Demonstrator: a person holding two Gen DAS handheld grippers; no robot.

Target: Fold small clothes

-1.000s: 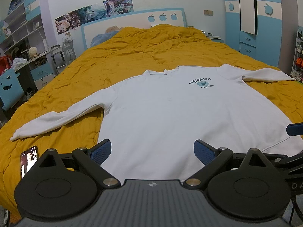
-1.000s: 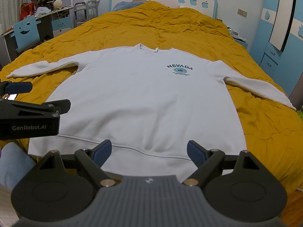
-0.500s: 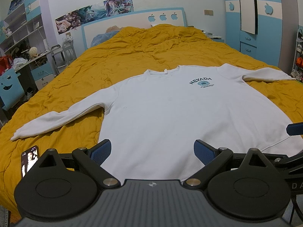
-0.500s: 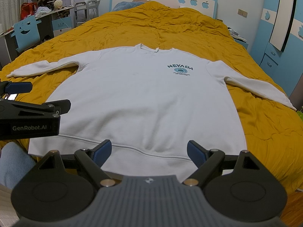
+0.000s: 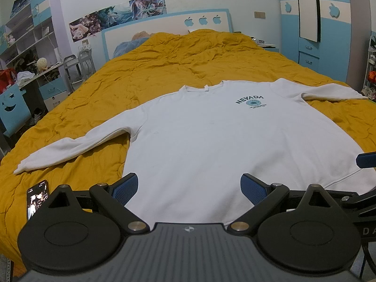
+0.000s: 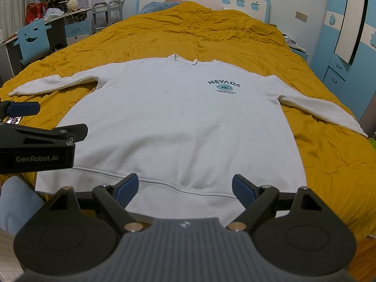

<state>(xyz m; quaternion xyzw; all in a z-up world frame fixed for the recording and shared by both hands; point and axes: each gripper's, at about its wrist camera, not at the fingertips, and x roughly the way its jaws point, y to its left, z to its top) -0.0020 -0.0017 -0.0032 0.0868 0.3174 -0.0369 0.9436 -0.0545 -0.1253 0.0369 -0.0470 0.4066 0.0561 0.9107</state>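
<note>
Yellow bedspread, white sweatshirt spread flat, left tongs and right tongs both spread, empty

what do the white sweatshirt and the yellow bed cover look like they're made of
Sweatshirt: looks like thick matte cotton-type knit, judging by the ribbed hem band and soft, smooth lie. Bed cover: seems a thin woven fabric over padding, matte, with fine crinkles and puffy stitched panels. The exact fibre cannot be told for either.
</note>
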